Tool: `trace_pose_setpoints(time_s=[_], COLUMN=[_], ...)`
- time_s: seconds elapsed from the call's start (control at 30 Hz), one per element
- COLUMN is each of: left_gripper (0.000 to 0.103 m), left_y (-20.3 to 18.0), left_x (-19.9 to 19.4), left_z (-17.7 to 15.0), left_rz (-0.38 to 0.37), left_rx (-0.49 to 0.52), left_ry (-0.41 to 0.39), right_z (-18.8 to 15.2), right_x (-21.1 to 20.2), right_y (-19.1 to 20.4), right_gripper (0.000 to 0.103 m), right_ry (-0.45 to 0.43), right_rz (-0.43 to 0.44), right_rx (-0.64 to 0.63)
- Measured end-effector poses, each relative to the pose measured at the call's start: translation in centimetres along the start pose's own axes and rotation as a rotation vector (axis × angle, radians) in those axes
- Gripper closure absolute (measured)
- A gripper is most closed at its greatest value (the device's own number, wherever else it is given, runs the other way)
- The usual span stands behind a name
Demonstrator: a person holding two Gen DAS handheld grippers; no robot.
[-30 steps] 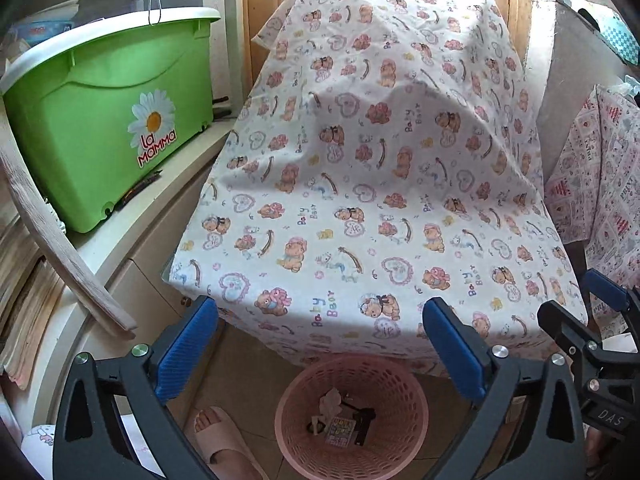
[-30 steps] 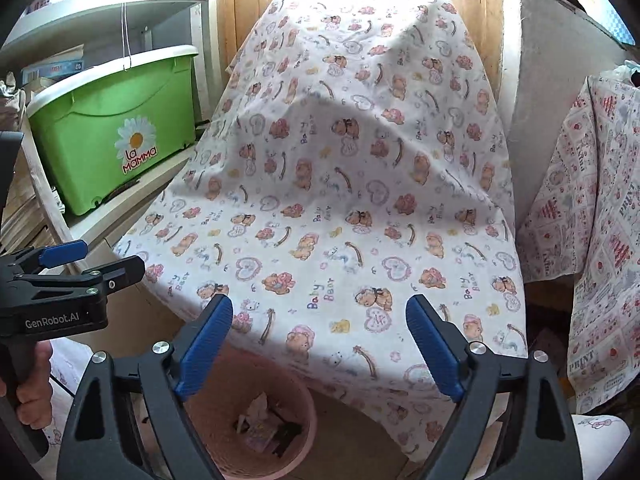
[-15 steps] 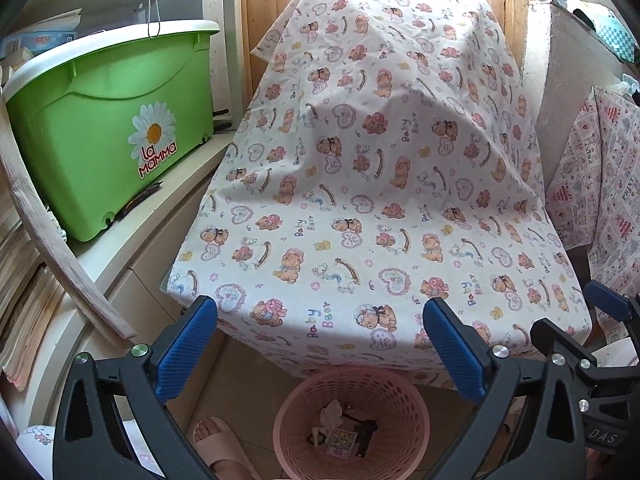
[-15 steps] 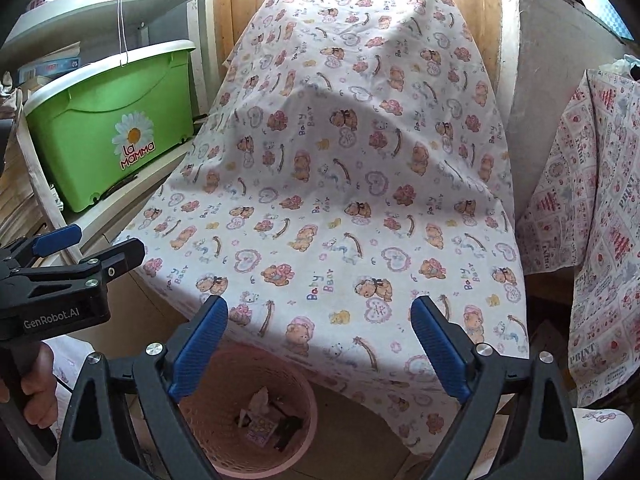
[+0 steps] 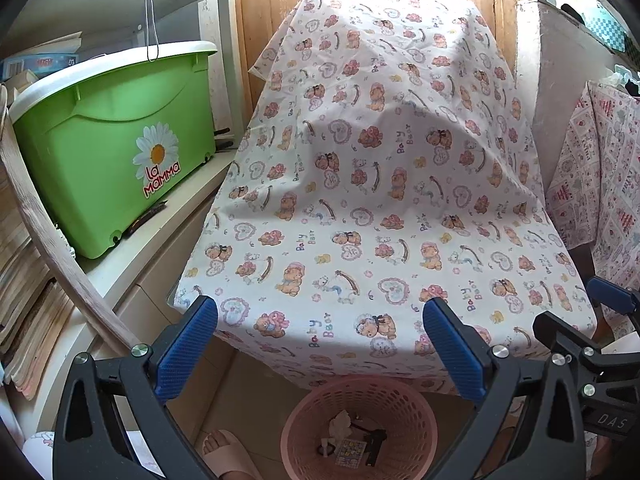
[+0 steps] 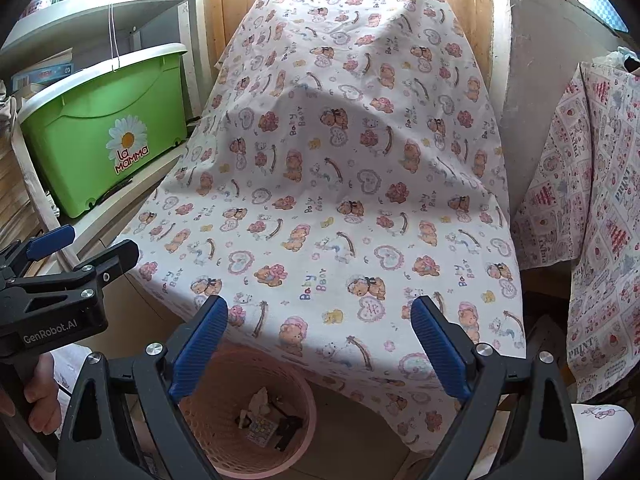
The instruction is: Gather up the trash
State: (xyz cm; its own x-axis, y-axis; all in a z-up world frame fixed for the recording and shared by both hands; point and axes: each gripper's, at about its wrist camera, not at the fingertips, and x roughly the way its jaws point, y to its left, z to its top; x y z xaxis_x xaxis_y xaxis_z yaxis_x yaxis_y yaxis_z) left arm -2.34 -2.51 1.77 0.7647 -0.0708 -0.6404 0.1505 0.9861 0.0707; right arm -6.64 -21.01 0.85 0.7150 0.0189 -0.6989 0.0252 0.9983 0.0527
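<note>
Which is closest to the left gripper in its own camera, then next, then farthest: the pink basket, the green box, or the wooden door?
From the left gripper:
1. Pink basket, just below, on the floor.
2. Green box, on the left shelf.
3. Wooden door, at the back.

black gripper point(image 5: 320, 354) frames, blue ribbed pads point(image 6: 199, 346), silver screws, "genrobot.ai" marking; bare foot, possibly pink slipper point(image 5: 224, 458).

home, bear-print cloth point(image 5: 380, 184), storage bin point(image 5: 116, 160)

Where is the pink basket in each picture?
Left wrist view: the pink basket sits at the bottom, a little right of the middle.
Right wrist view: the basket sits at the bottom left.
Shared landmark: the bear-print cloth hangs just above it in both.
</note>
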Motion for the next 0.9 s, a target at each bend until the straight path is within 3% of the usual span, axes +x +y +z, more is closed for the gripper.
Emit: trace_pose_setpoints(time_s=[0.9], left_gripper=[0.002], left_y=[-0.06], left_x=[-0.14], left_z=[-0.03], left_rz=[0.020], left_rx=[0.000], left_ry=[-0.015], right_z=[-0.28], right_x=[-0.12], right_y=[-0.27], right_gripper=[0.009], right_ry=[0.002], right_rz=[-0.001], right_rx=[0.002])
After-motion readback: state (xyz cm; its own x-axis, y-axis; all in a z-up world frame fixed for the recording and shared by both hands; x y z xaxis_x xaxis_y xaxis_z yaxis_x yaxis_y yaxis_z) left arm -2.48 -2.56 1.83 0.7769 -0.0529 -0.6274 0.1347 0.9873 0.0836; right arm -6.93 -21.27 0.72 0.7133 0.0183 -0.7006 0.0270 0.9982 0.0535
